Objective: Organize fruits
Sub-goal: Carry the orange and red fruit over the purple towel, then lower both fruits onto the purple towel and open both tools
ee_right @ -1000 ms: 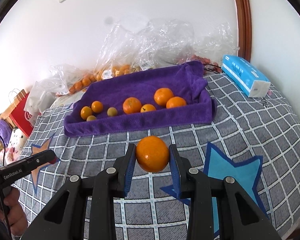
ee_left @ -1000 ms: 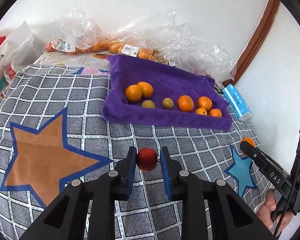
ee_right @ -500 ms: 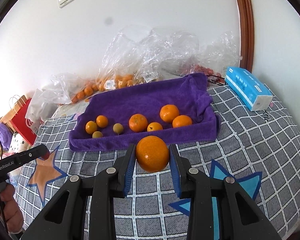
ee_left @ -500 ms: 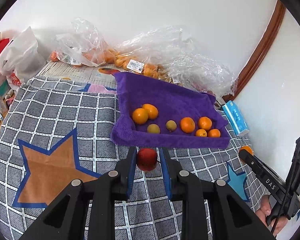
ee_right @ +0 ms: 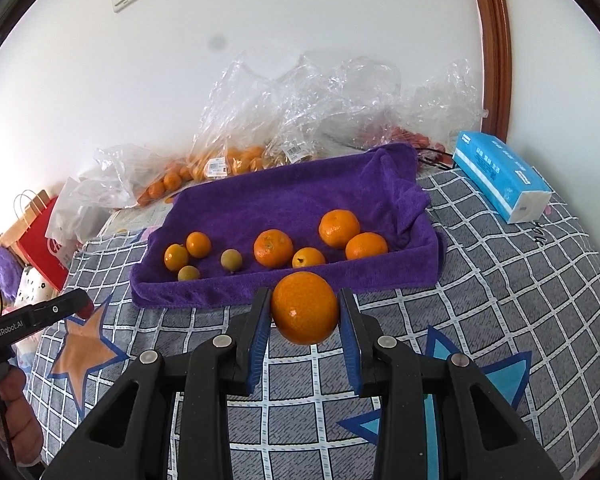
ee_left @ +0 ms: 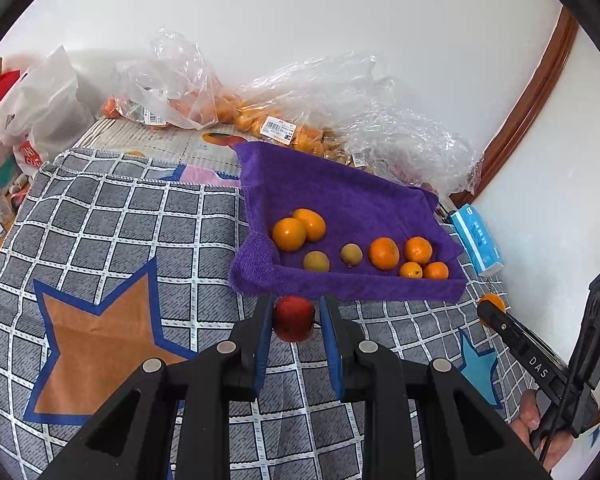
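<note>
My left gripper [ee_left: 294, 312] is shut on a small red fruit [ee_left: 293, 317], held above the checked cloth just in front of the purple towel tray [ee_left: 340, 288]. My right gripper [ee_right: 304, 310] is shut on a large orange [ee_right: 304, 307], also in the air before the tray's near wall [ee_right: 228, 286]. Inside the tray lie several oranges [ee_right: 273, 248] and two small greenish-brown fruits [ee_right: 231, 260]. The right gripper also shows at the right edge of the left wrist view [ee_left: 488, 310], and the left gripper at the left edge of the right wrist view [ee_right: 82, 306].
Clear plastic bags with oranges [ee_left: 284, 124] are heaped against the wall behind the tray. A blue tissue pack [ee_right: 500, 176] lies to the right of the tray. A red paper bag [ee_right: 40, 236] and a white bag [ee_left: 40, 112] stand at the far left. A person's hand [ee_left: 540, 428] holds each tool.
Both grippers have risen and drawn back a little with their fruits, so the tray and the bags behind it sit lower and smaller in both views. The grips are unchanged.
</note>
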A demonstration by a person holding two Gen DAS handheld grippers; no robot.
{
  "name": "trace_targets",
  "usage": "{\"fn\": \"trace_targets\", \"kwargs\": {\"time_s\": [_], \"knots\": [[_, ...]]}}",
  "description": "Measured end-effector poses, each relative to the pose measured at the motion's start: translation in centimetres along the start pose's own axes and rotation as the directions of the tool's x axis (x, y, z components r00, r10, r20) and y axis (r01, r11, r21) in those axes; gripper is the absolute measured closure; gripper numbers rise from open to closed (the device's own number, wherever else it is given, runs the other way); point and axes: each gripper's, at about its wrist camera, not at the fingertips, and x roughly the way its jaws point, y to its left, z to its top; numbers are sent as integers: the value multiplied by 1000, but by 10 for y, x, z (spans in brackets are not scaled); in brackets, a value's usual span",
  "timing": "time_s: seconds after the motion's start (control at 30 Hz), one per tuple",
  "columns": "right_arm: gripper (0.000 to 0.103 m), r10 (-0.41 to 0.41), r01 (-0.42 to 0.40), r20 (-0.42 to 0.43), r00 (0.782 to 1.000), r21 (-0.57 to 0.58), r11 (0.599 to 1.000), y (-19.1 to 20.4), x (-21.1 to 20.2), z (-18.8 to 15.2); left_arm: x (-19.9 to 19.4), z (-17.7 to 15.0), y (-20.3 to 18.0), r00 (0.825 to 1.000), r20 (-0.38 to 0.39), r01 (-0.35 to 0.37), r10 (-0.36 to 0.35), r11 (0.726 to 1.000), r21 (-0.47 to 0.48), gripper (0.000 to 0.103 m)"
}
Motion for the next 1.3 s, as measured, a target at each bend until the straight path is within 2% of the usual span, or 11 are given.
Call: {"fn": "trace_targets", "kwargs": {"time_s": [0.53, 1.03, 1.3], "knots": [[70, -8, 7, 56, 998, 4, 1000, 3, 3, 26, 9, 17, -11, 1000, 5, 25, -25, 999, 22, 80], [70, -13, 13, 71, 997, -10, 1000, -2, 26, 54, 37, 44, -30, 999, -10, 39, -39, 997, 66, 80], [70, -40, 42, 86, 996, -24, 999, -12, 39, 70, 49, 64, -29, 1000, 1, 28, -28, 998, 65, 80]]}}
